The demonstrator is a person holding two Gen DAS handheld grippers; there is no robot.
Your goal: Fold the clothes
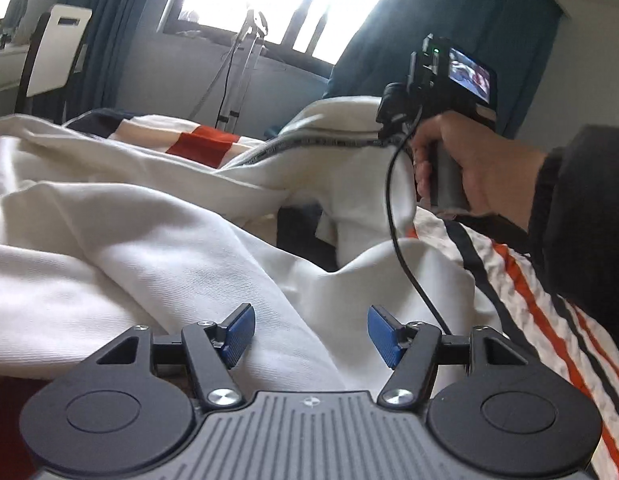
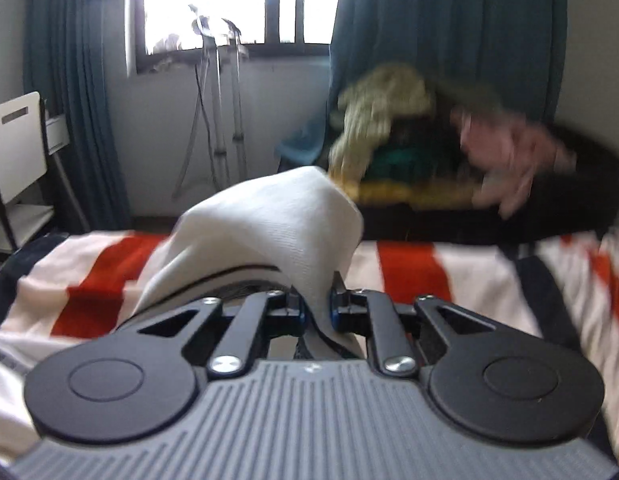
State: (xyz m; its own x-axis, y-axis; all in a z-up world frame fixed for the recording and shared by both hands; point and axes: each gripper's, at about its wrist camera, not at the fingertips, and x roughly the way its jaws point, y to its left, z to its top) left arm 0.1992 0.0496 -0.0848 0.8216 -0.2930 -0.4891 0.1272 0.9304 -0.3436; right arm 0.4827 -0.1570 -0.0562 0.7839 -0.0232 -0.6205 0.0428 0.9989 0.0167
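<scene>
Left wrist view: the left gripper [image 1: 311,334] hovers with its jaws spread over one white garment [image 1: 157,240] crumpled across a striped bedspread [image 1: 521,292]. The right hand [image 1: 475,168] holds the other gripper's handle.

Right wrist view: the right gripper [image 2: 317,310] has its jaws pinching a raised fold of the white garment [image 2: 269,224]. One clothes pile [image 2: 393,128] lies beyond, blurred.

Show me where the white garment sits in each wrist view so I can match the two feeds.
Left wrist: the white garment fills the centre and left, spread beneath the open left gripper.
Right wrist: it rises as a peak at centre, pinched in the shut right gripper.
Shared landmark: the red-striped bedspread under it.
</scene>
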